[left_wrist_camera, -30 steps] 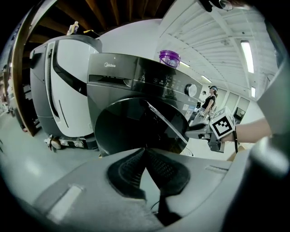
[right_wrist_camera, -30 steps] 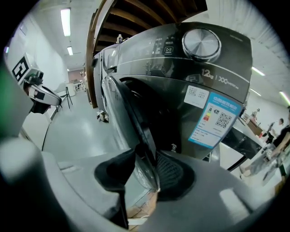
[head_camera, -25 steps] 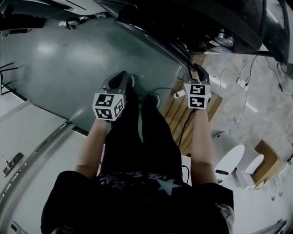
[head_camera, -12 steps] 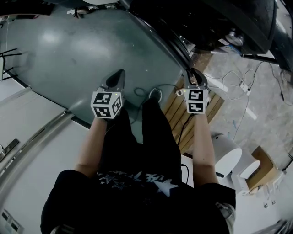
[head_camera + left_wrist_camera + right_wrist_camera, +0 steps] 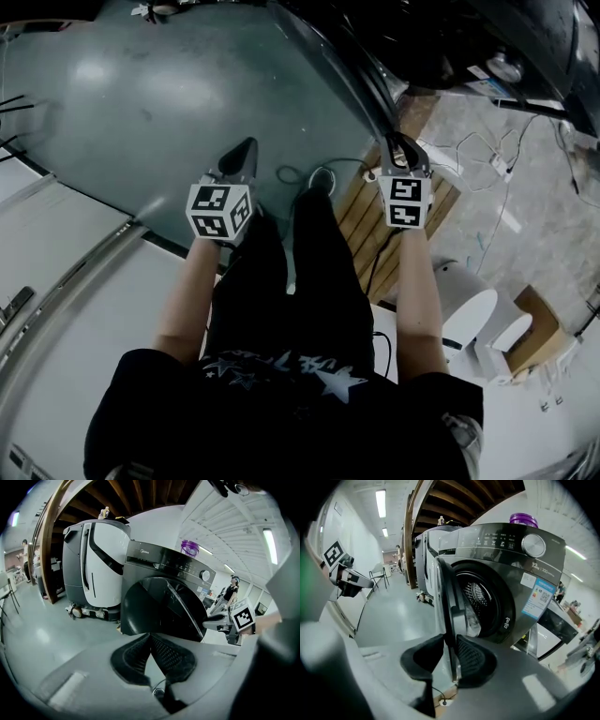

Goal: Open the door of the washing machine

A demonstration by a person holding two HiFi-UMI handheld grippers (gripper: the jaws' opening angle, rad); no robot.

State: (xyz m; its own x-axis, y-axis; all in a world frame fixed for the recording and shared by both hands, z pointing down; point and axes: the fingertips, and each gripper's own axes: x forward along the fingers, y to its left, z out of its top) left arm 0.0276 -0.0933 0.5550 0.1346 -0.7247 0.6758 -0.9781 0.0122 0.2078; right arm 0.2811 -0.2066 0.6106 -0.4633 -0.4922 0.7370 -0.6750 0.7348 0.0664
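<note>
With the right tool [image 5: 449, 645], its jaws just closing, clamped on the edge of the half-open door [image 5: 442, 592] at 12 o'clock and the left tool [image 5: 150, 637] closed empty, that thin edge may slip free if the pull strays off the swing arc.

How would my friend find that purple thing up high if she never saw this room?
Find the big dark grey washing machine whose round door stands open. On its flat top, just above the silver dial, sits a small round purple tub. Nothing else nearby is purple.
</note>
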